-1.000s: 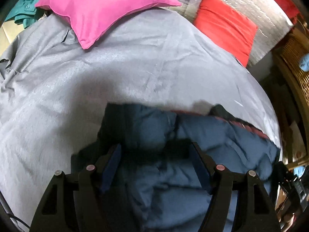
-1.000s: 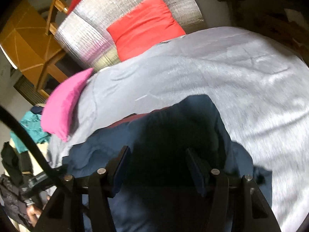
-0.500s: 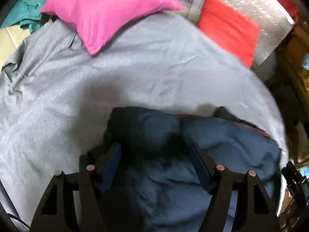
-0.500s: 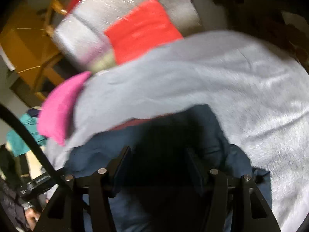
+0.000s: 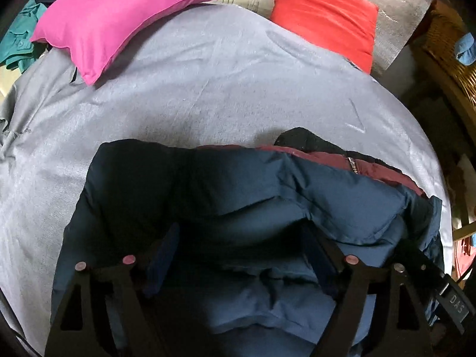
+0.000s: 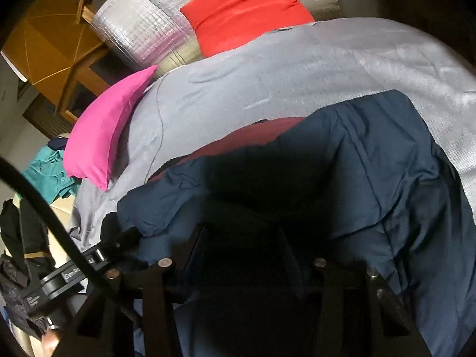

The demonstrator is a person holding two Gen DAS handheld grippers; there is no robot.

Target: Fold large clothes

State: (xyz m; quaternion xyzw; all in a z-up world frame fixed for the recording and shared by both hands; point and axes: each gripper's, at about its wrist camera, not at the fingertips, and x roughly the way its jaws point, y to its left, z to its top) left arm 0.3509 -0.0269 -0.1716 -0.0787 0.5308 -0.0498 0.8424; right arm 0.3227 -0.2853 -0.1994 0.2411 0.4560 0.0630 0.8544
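left wrist view: puffy jacket mid-fold on the bed

the grey bedsheet [image 5: 208, 89], smooth woven cloth, stretches beyond both tongs. the navy padded jacket [image 5: 253, 196], quilted, maroon-lined, lies bunched right under them. left gripper [image 5: 241, 253] and right gripper [image 6: 241, 255] stand apart over it. best to pinch a seam edge and press the air out.

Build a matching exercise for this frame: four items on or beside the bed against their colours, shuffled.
Items:
1. puffer jacket
2. jacket lining
3. left-hand pillow
4. bedsheet

Colours:
A. grey
B. pink
C. navy blue
D. maroon

Pairs: 1-C, 2-D, 3-B, 4-A
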